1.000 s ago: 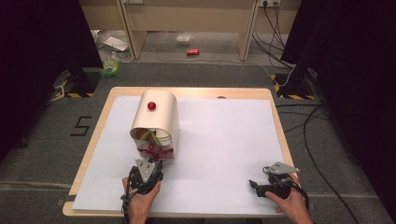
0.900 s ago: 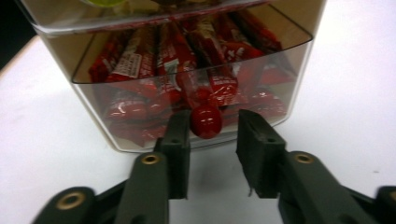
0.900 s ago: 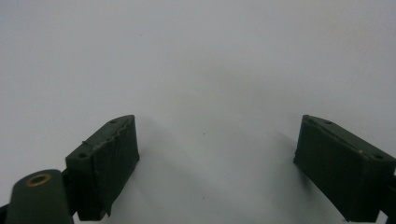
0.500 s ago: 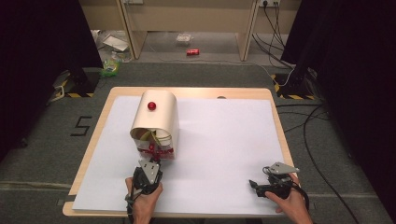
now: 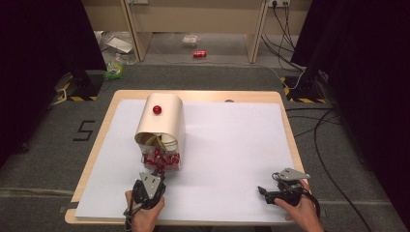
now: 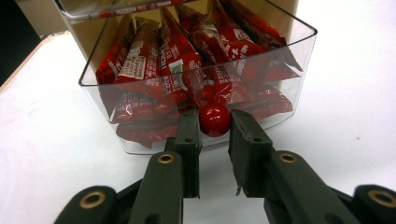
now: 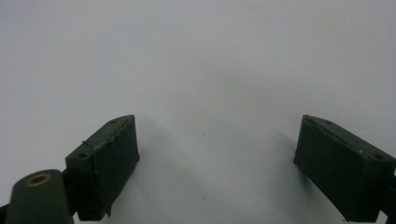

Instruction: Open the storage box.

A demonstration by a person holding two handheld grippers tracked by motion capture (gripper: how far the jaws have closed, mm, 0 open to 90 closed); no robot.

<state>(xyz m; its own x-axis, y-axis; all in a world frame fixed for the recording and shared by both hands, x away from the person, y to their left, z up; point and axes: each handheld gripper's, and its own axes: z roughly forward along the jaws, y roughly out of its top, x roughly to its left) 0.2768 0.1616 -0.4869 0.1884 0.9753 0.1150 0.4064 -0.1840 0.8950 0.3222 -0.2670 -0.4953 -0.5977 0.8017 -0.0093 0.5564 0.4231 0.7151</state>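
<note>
While the left gripper (image 6: 214, 133) pinches the red knob (image 6: 215, 120) between its fingertips, the clear drawer (image 6: 299, 56) of red packets (image 6: 154, 60) looks part-way out; the right gripper (image 7: 217, 161) idles, fingers apart.

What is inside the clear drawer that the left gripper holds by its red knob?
The clear drawer holds many red snack packets, standing tilted. Its back part lies under the beige cabinet, so the contents there are hidden.

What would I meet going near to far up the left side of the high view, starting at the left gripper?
Left gripper → clear drawer of red packets → beige rounded box → red knob on its top.
</note>
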